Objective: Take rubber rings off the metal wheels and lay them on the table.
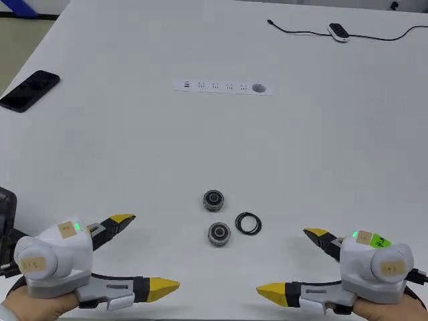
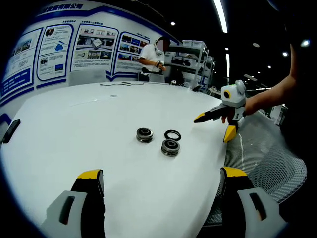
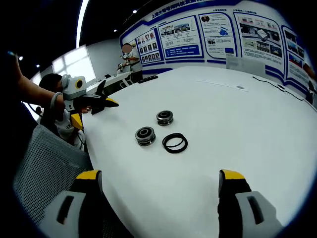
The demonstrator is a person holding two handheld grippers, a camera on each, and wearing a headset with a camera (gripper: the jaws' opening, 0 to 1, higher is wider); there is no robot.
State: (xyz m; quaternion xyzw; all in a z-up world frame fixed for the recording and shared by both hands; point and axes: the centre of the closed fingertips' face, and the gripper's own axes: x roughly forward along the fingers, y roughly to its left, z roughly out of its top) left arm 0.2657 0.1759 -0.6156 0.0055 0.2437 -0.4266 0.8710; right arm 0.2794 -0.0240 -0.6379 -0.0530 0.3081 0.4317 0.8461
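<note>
While both claws hang wide open and empty over the near edge of the table (image 1: 134, 154), the work lies between and just ahead of them. The left claw (image 1: 148, 252) and the right claw (image 1: 287, 261) point inward at each other, neither touching anything.

Nearest ahead is one metal wheel (image 1: 219, 233). Just beside it, toward the right claw, a black rubber ring (image 1: 248, 223) lies flat on the table, so at least one ring seems to be off and laid down. A second wheel (image 1: 213, 200) sits a little farther on. Whether either wheel still wears a ring is too small to tell, though I judge the farther one is probably next.

From above, the head view takes in a power strip (image 1: 223, 87) well beyond the wheels and a phone (image 1: 30, 90) far off past the left claw. The gripper views instead give the wheels side-on, showing their grooved rims.
</note>
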